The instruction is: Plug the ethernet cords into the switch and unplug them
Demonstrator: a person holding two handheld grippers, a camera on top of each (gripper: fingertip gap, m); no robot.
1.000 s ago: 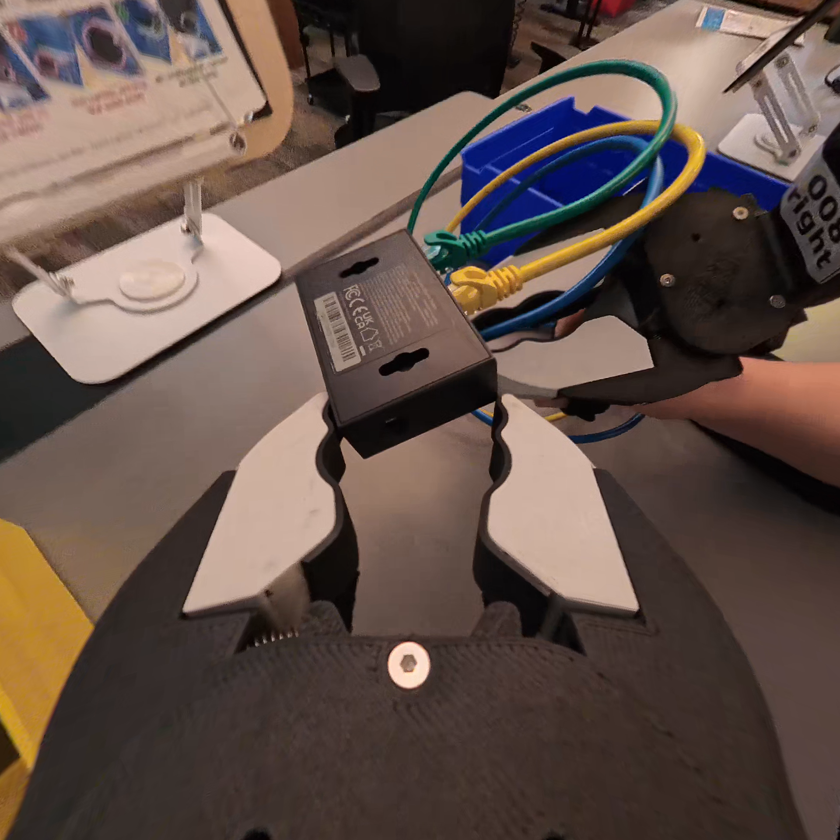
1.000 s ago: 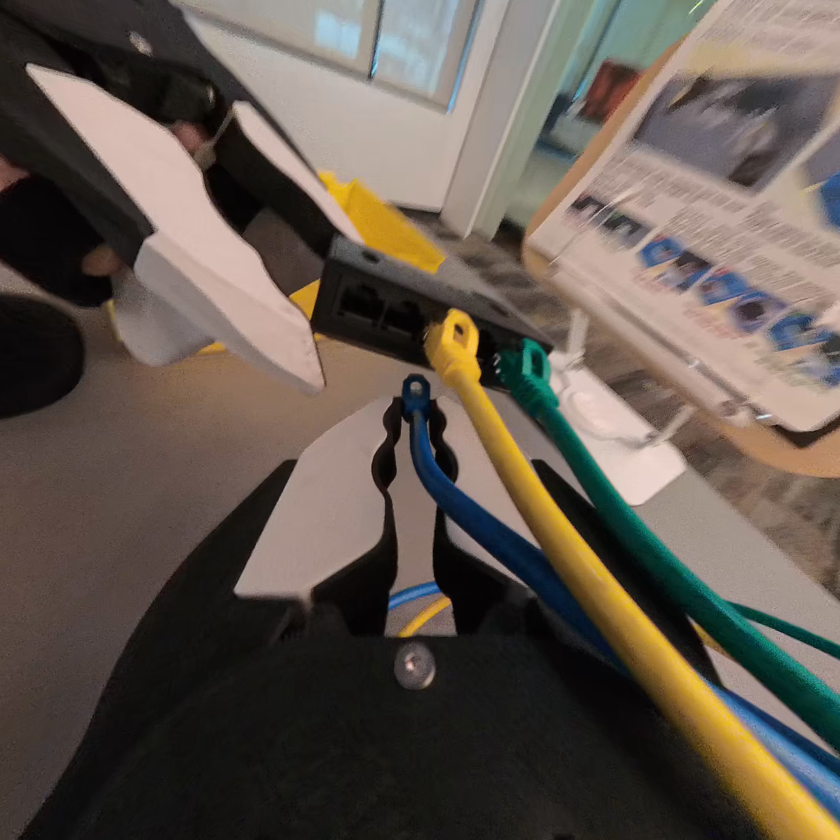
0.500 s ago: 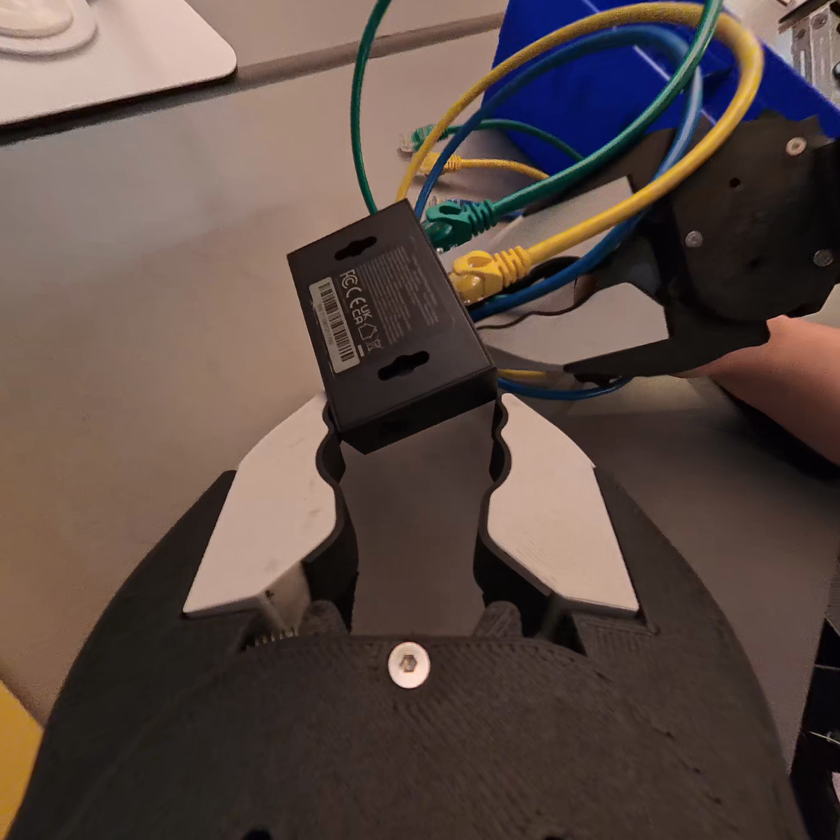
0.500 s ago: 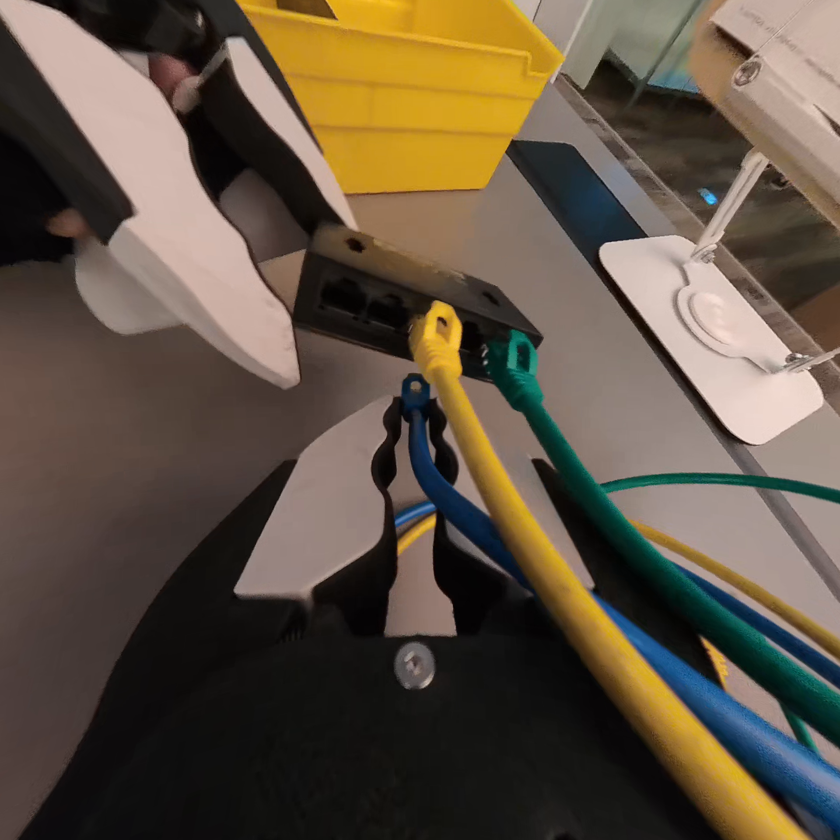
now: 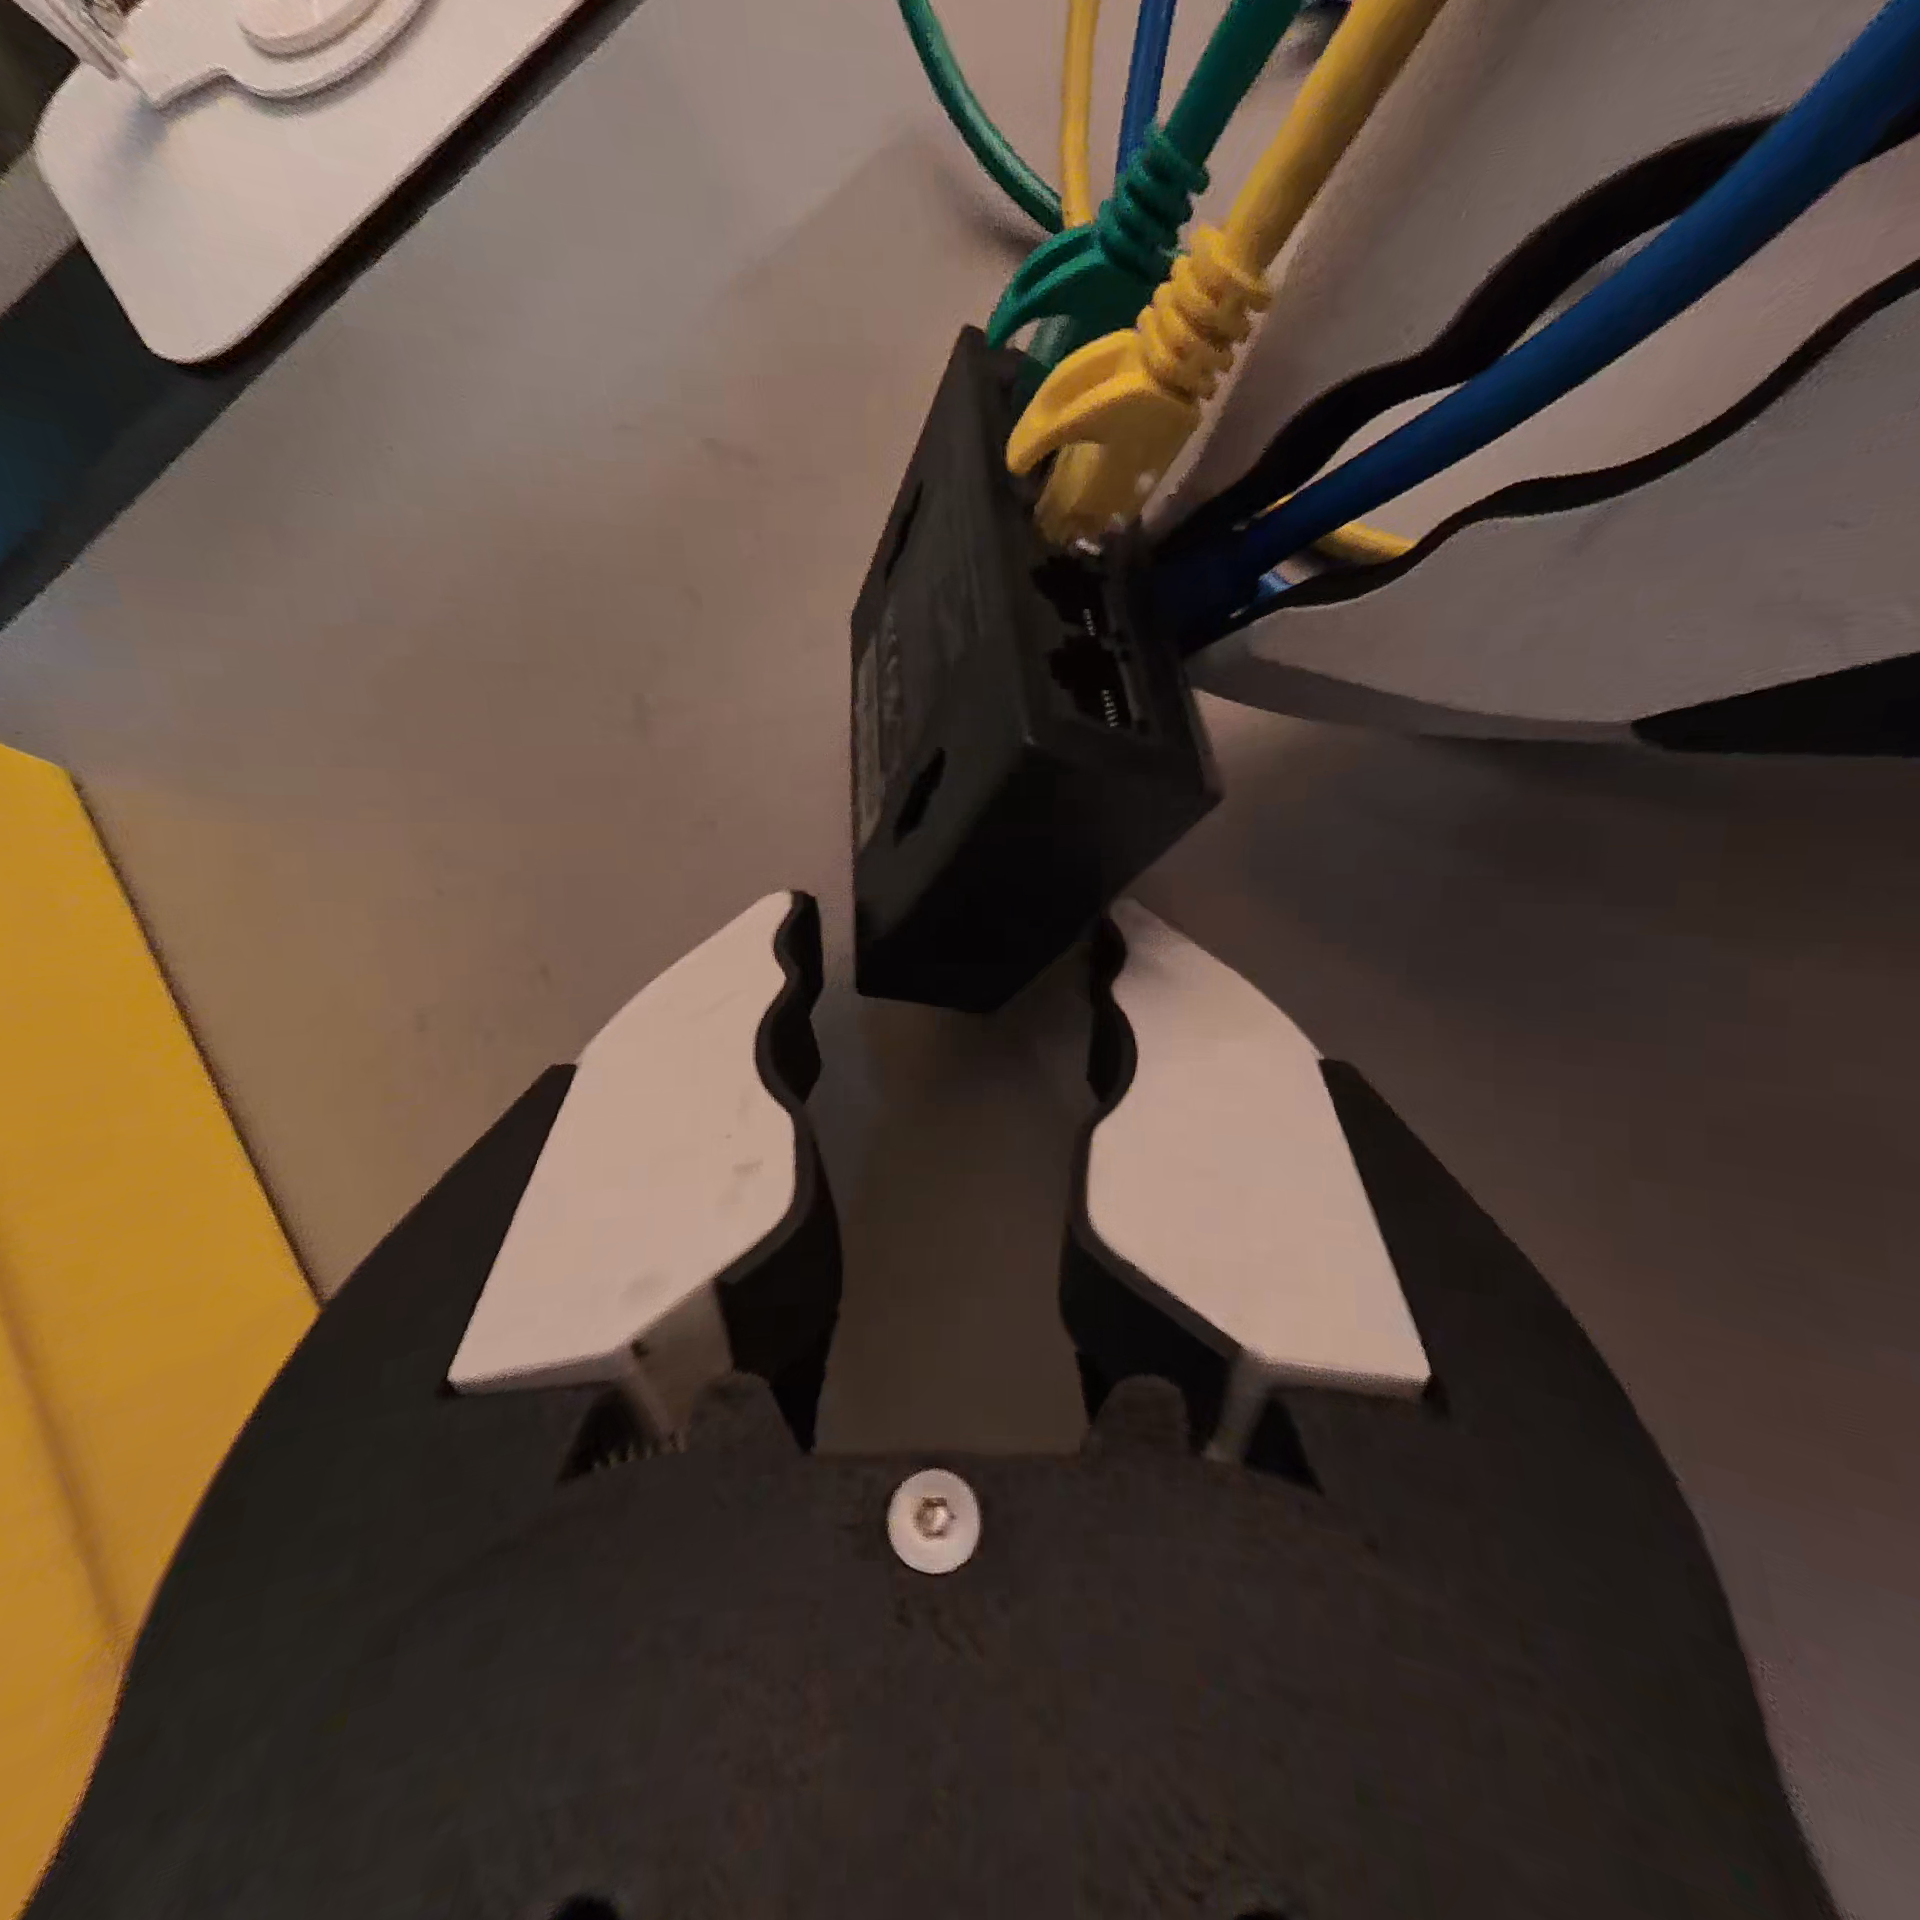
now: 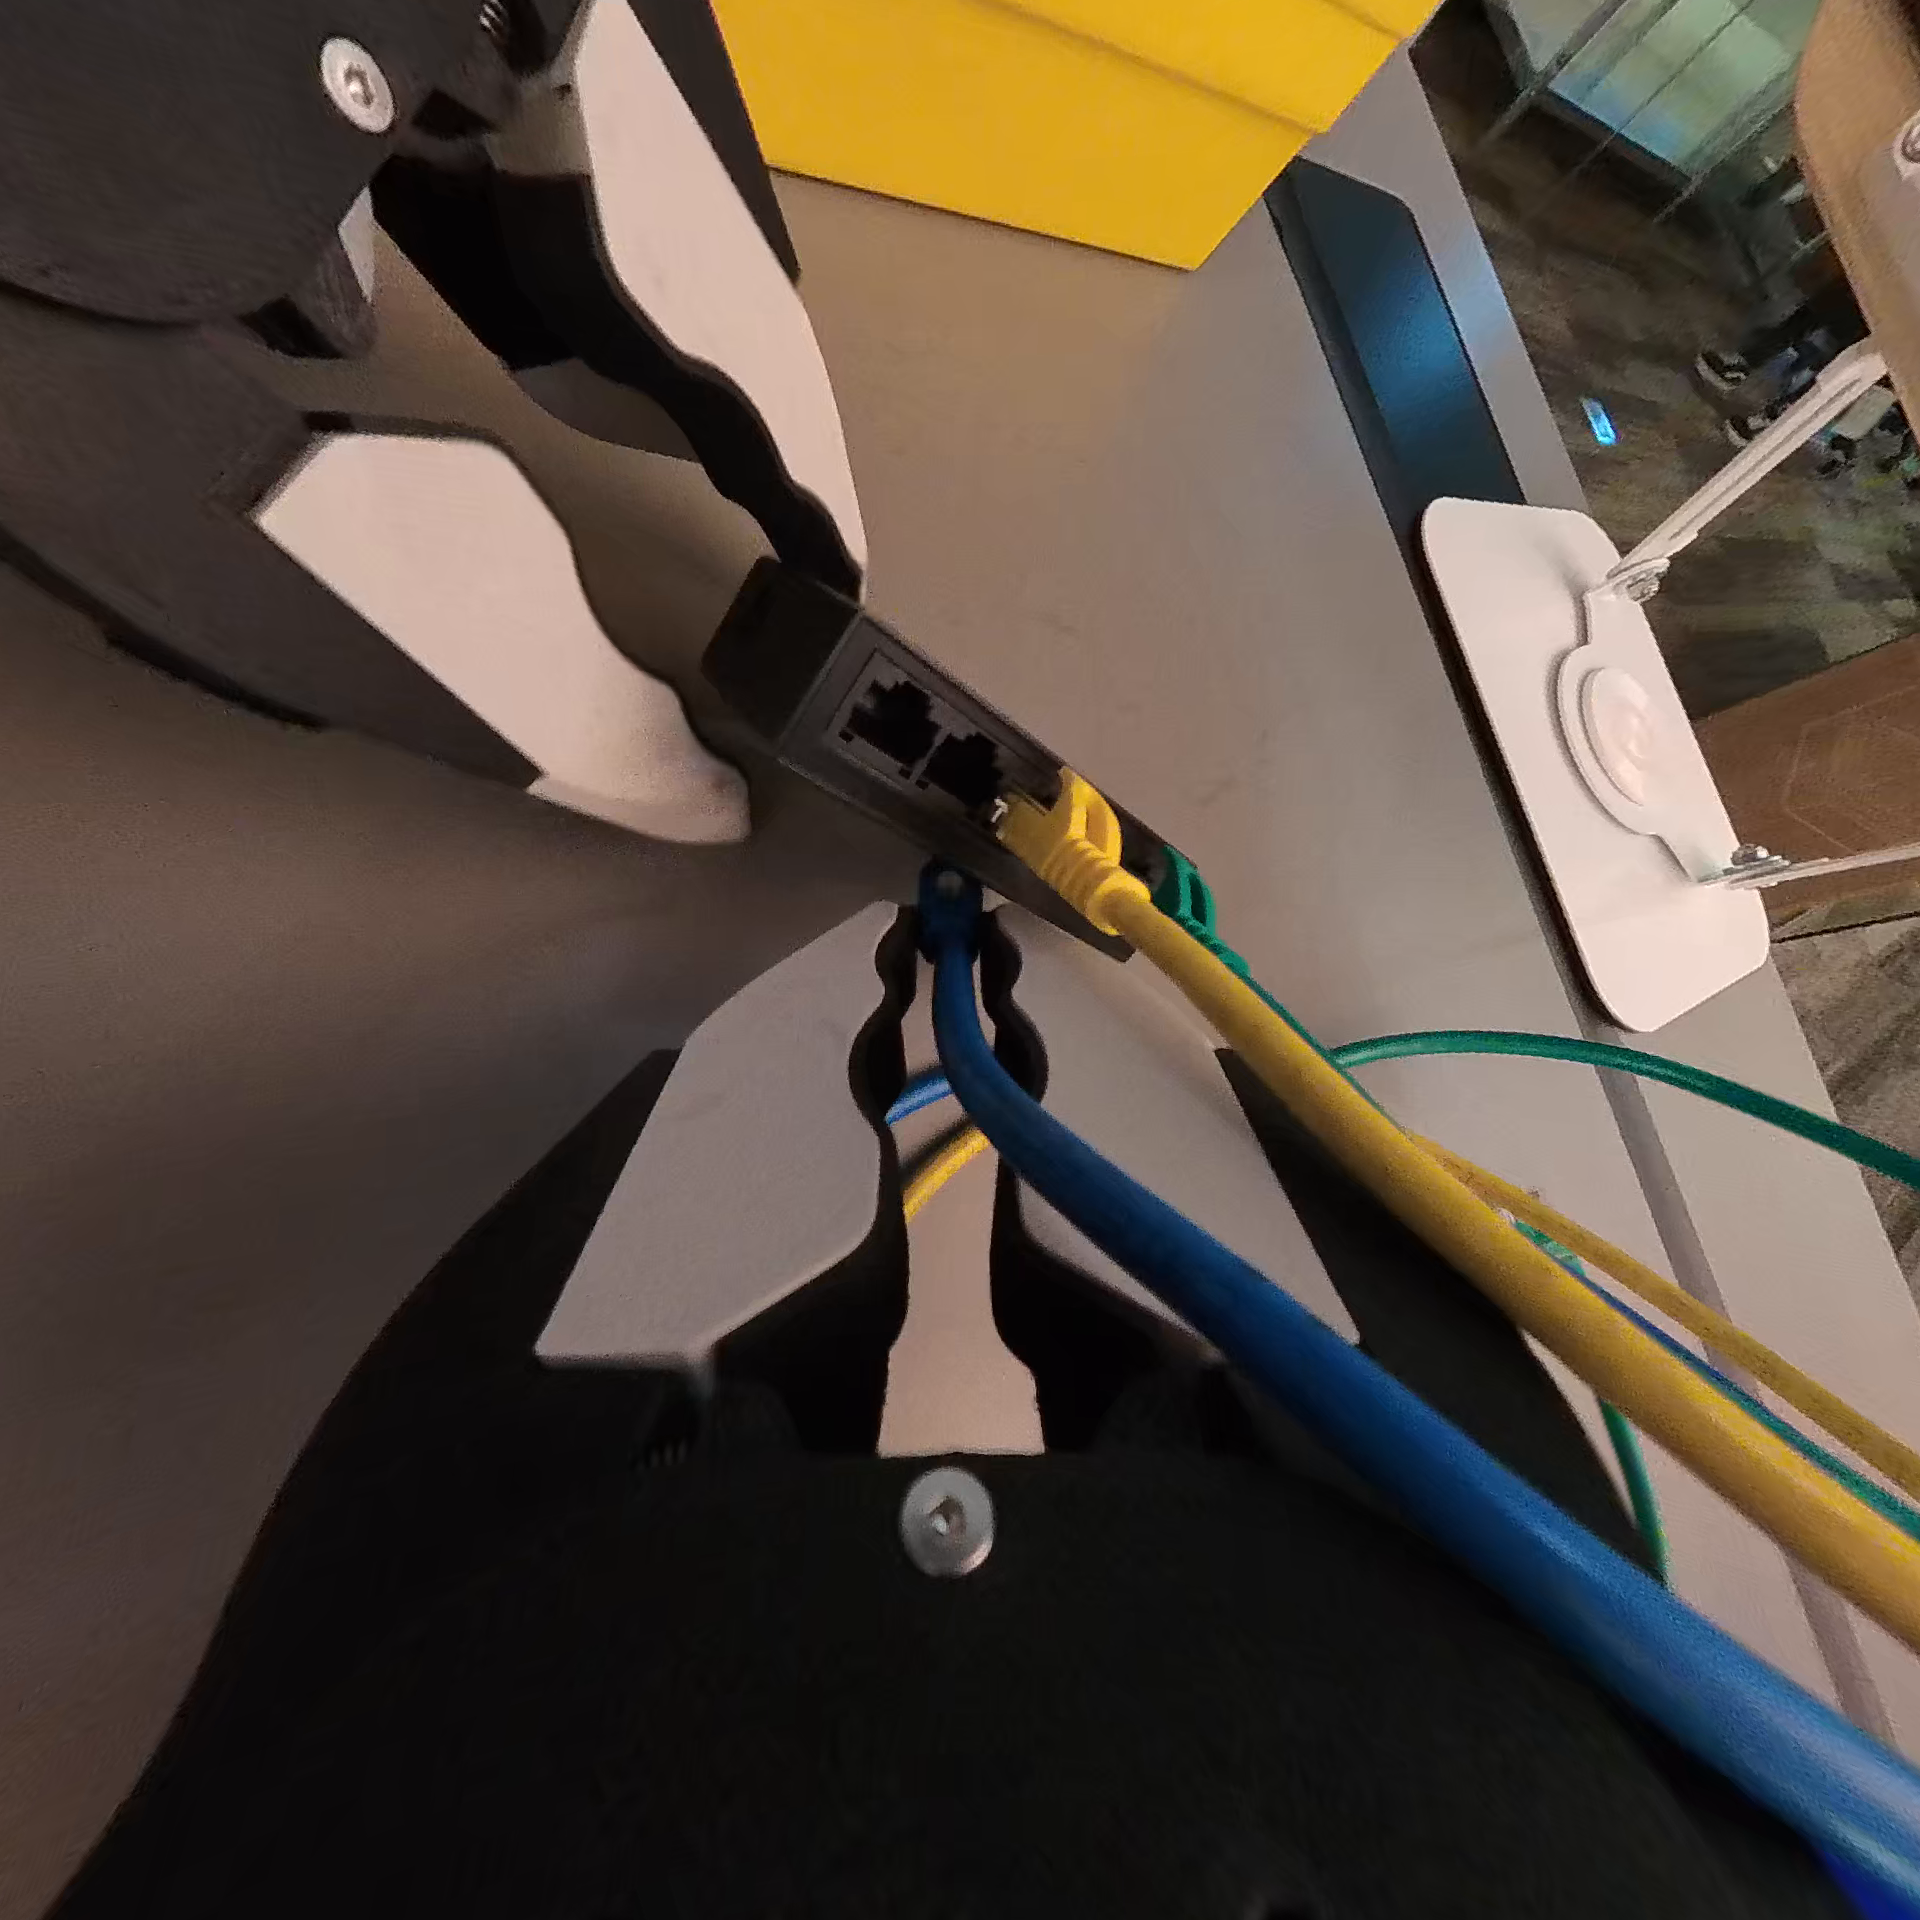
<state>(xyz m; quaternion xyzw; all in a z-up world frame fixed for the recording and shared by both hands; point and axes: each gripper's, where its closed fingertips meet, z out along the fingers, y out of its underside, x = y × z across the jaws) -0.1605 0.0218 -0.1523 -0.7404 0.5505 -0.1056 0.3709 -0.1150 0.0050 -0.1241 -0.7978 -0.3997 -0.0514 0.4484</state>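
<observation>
My left gripper (image 5: 956, 925) is shut on the near end of the black switch (image 5: 987, 748), held tilted above the grey table. It also shows in the right wrist view (image 6: 779, 665), at the upper left. The yellow cord's plug (image 6: 1070, 842) and the green cord's plug (image 6: 1184, 894) sit in the switch (image 6: 790, 665). Two ports beside them are empty. My right gripper (image 6: 948, 914) is shut on the blue cord's plug (image 6: 948, 899), whose tip touches the switch's lower edge, outside the ports. In the left wrist view the blue cord (image 5: 1558, 343) runs between the right gripper's fingers (image 5: 1558, 644).
A yellow bin (image 6: 1039, 104) stands on the table behind the left gripper and shows at the left edge of the left wrist view (image 5: 104, 1143). A white stand base (image 6: 1558, 758) sits near the table's far edge. Loose cord loops trail to the right. The tips of one gripper are about 6 centimetres away from the tips of the other.
The switch has turned so its port side faces my right gripper. The two grippers have come closer and lower over the table. The blue plug now reaches the switch's edge.
</observation>
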